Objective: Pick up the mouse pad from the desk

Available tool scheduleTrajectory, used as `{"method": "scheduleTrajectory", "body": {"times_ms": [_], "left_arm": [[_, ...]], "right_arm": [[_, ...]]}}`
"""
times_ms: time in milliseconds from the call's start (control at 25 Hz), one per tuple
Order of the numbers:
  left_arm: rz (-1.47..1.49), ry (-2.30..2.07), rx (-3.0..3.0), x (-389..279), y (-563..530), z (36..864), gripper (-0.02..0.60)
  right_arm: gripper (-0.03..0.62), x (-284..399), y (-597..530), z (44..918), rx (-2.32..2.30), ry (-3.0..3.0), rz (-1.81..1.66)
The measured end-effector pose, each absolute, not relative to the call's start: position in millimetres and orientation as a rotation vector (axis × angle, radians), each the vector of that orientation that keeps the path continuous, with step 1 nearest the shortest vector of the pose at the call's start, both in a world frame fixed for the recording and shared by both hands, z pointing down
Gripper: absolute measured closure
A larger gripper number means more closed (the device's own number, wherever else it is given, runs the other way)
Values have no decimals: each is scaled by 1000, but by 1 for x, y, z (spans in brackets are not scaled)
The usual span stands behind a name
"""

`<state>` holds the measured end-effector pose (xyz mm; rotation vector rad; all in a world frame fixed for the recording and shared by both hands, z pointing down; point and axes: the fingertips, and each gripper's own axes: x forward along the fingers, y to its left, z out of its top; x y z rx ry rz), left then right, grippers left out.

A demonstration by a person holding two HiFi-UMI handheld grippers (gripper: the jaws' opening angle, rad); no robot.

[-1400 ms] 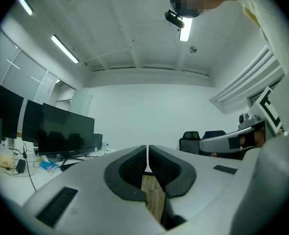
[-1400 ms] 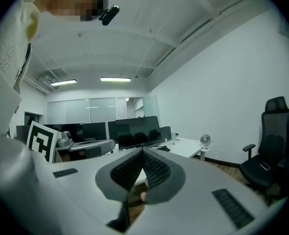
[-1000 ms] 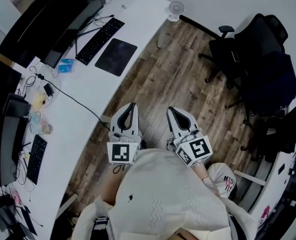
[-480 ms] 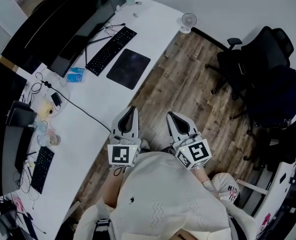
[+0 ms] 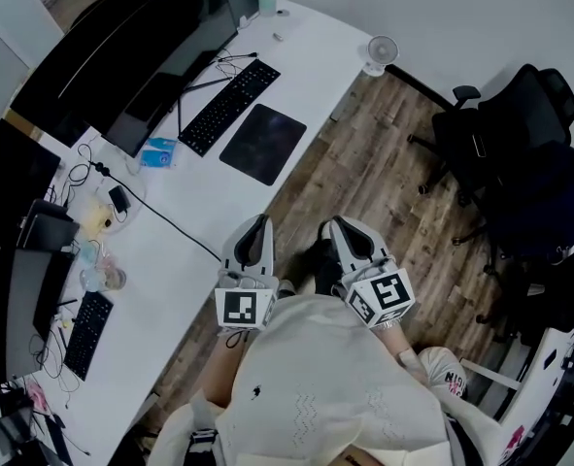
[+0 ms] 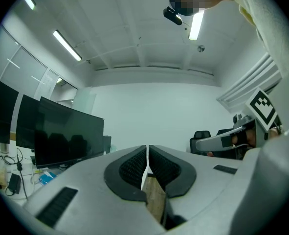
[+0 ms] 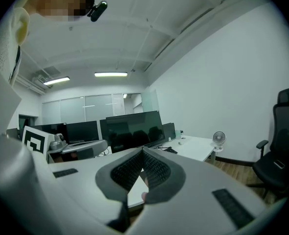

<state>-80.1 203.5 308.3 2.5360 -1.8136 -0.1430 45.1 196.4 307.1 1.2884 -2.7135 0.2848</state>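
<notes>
both grippers hang over the plank floor [image 5: 364, 163], level with each other in front of the person's pale knit top. the left gripper [image 5: 259, 219] is clenched, its ribbed dark pads meeting at the tips with only a thin slit behind them and nothing held. the right gripper [image 5: 333, 223] is pressed shut and empty the same way. their shells are smooth grey plastic, each with a marker cube at the back.

the mouse pad [image 5: 263, 144] lies flat on the smooth white curved desk [image 5: 185, 260], ahead of the left gripper and slightly to its left, well apart from both. it is a thin, dark, matte rectangle with rounded corners. its long axis runs diagonally, parallel to the desk's front edge and to the black keyboard [image 5: 227, 107] lying just beyond it. nothing rests on it.

beyond the keyboard stand dark glossy monitors [image 5: 160, 56]. left of the pad lies a small blue packet [image 5: 158, 153]. a black cable [image 5: 165, 216] crosses the desk toward the left gripper. a small white fan [image 5: 381, 51] sits at the desk's far end, and a black office chair [image 5: 520, 153] stands to the right gripper's right.
</notes>
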Motion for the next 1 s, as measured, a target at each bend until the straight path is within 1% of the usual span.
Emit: {"method": "scheduleTrajectory", "body": {"times_ms": [440,1000], "left_arm": [[-115,-2030,2351,-118,160,316,558],[-114,-2237,2136,-112,63,306,558]], "right_arm": [[594,3,122,311,1040,-2792,259],[594,-9,5,307,715,-2821,234]]}}
